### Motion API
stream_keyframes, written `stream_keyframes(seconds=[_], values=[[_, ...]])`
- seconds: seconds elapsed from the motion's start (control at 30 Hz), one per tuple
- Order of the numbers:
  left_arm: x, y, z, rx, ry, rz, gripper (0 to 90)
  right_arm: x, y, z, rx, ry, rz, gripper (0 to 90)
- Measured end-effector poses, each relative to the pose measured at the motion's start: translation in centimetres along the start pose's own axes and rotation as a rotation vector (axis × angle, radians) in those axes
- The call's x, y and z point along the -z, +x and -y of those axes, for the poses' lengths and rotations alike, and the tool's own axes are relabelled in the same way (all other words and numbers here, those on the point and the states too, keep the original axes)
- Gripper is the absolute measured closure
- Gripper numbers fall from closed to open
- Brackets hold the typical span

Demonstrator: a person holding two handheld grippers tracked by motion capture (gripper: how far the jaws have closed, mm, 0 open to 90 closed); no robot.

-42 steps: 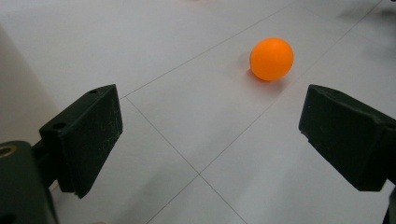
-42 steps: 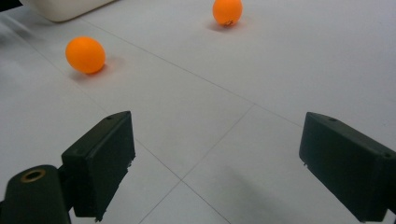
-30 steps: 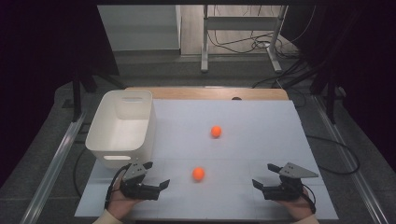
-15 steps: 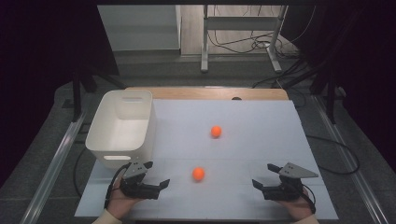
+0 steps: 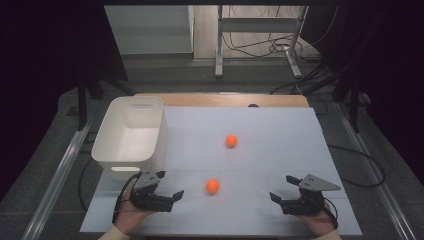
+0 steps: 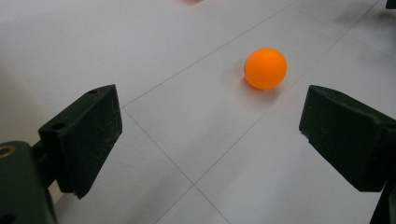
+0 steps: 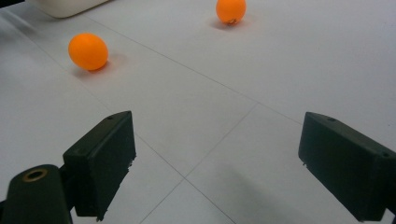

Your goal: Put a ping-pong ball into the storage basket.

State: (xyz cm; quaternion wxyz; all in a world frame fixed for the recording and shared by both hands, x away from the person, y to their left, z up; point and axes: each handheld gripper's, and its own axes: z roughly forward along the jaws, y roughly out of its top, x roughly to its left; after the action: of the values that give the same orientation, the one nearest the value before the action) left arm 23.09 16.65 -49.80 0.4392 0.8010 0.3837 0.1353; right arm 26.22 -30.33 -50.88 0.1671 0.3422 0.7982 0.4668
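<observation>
Orange ball, nearer (image 5: 213, 186): lies on the white table sheet (image 5: 260, 150) toward the front edge, between the two grippers and closer to the left one; in the left gripper view it sits ahead of the jaws, free of them.

Orange ball, farther (image 5: 231, 140): same sheet, mid-table, well apart from the first.

Left gripper (image 5: 172, 197): held low over the front left of the sheet, jaws spread wide, nothing between them, pointing toward the nearer ball.

Right gripper (image 5: 282, 192): front right, jaws likewise wide apart and empty.

White bin (image 5: 107, 145): rectangular, on the left side of the table, just behind the left gripper.
</observation>
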Motion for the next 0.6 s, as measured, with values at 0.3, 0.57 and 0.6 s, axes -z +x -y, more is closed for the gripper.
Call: stream_keyframes(seconds=[0.3,0.57,0.6], values=[[0.1,-0.4,-0.9,-0.012,-0.017,0.008,6.1,0.0,0.0,0.0,0.0,0.001,0.001,11.6],[-0.1,-0.7,-1.7,-0.016,-0.015,0.021,6.6,0.0,0.0,0.0,0.0,-0.001,0.001,11.6],[-0.1,-0.7,-1.8,-0.016,-0.012,0.024,6.7,0.0,0.0,0.0,0.0,0.0,0.001,11.6]])
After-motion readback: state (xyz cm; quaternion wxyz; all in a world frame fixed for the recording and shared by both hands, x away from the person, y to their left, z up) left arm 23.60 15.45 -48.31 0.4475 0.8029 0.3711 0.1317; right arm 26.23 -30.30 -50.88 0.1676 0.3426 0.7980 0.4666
